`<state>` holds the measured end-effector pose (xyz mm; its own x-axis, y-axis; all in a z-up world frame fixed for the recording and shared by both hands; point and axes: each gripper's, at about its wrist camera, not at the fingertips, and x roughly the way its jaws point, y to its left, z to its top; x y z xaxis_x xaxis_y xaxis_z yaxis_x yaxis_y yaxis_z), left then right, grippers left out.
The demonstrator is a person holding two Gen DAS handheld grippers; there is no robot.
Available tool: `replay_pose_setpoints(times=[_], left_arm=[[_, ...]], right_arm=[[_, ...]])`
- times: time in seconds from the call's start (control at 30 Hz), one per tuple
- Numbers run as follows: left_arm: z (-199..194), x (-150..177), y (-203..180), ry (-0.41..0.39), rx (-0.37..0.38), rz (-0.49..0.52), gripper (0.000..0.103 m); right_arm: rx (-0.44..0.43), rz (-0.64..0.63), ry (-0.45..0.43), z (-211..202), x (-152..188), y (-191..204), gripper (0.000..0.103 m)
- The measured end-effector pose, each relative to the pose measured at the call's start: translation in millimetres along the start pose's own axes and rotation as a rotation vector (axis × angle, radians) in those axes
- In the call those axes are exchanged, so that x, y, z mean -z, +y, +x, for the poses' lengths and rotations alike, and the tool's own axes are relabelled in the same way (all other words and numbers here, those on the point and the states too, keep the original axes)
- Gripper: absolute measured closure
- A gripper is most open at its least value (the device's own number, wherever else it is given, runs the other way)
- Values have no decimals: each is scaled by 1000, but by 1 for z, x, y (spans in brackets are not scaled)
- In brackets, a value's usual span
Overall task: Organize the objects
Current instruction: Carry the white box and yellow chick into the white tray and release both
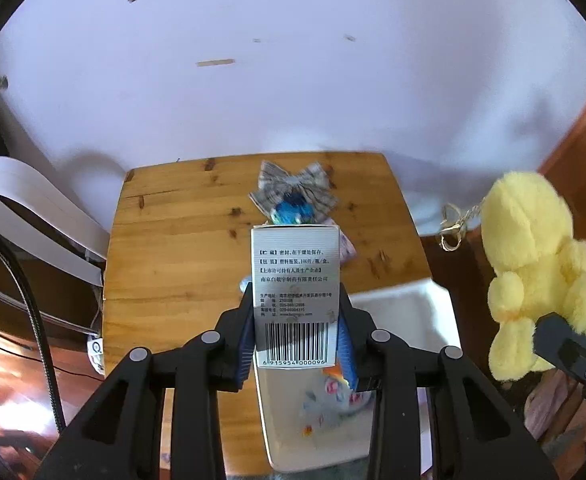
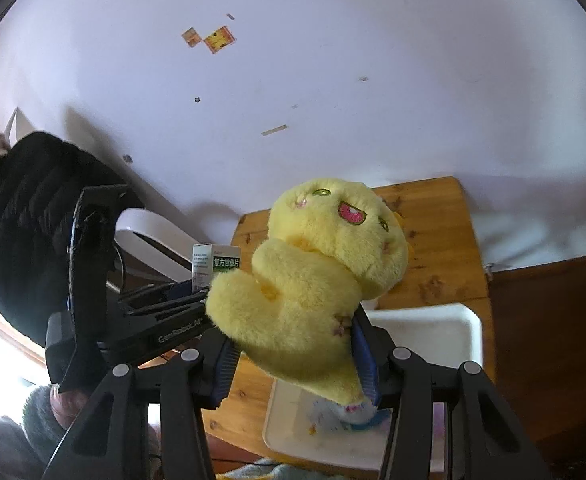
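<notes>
My left gripper [image 1: 297, 340] is shut on a white medicine box [image 1: 296, 276] with a barcode, held upright above the wooden table [image 1: 181, 240]. The same box [image 2: 213, 264] shows in the right wrist view, in the left gripper [image 2: 197, 300] beside a black sleeve. My right gripper [image 2: 293, 360] is shut on a yellow plush toy [image 2: 317, 272], lifted above the table; its face points up and right. The plush [image 1: 533, 264] hangs at the right of the left wrist view with a key chain [image 1: 453, 228]. Under both grippers lies a white tray [image 2: 445, 328], also seen as the tray [image 1: 405, 304], with a small pale toy [image 2: 357, 412] in it.
A grey checked bow [image 1: 293, 188] with a blue item [image 1: 293, 210] lies at the far side of the table. A white curved band [image 1: 33, 216] stands at the left. A pale wall [image 1: 293, 80] rises behind. Dark wooden furniture [image 2: 541, 340] is at the right.
</notes>
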<state>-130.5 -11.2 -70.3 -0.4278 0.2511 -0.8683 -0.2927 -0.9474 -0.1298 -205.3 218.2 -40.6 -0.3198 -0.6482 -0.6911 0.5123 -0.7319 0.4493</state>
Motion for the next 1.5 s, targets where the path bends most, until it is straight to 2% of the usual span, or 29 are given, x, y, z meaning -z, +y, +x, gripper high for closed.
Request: replay_pose_setpoints(times=[0.2, 0.43, 0.5, 0.57, 0.7, 0.73, 0.87, 0.93, 1.0, 1.07, 1.27, 1.37, 1.5], left_arm=[[-4, 27, -28, 34, -6, 60, 66], [3, 47, -53, 59, -22, 100, 66], [8, 52, -58, 72, -30, 109, 66], [13, 57, -60, 85, -36, 111, 66], [21, 65, -64, 102, -65, 119, 65], [22, 66, -65, 108, -92, 90, 65], [27, 69, -67, 122, -108, 96, 64], [29, 70, -67, 133, -125, 98, 57], [32, 72, -63, 143, -135, 82, 33], [33, 73, -58, 152, -137, 59, 17], [34, 72, -42, 160, -163, 4, 13], [34, 71, -37, 161, -169, -12, 13], [31, 68, -34, 153, -174, -19, 13]], right_arm=[[47, 5, 16, -13, 27, -5, 52], [107, 48, 102, 0, 55, -26, 52], [121, 55, 119, 4, 59, -31, 54], [118, 60, 132, 6, 63, -33, 61], [140, 35, 149, 12, 65, -30, 61], [144, 31, 157, 15, 66, -30, 61], [139, 27, 189, 23, 68, -27, 61], [141, 19, 197, 24, 69, -25, 61], [145, 16, 196, 24, 68, -24, 60], [154, 14, 191, 24, 66, -23, 58], [157, 6, 192, 26, 64, -19, 57], [156, 4, 197, 29, 63, -17, 52], [155, -3, 198, 31, 60, -14, 52]])
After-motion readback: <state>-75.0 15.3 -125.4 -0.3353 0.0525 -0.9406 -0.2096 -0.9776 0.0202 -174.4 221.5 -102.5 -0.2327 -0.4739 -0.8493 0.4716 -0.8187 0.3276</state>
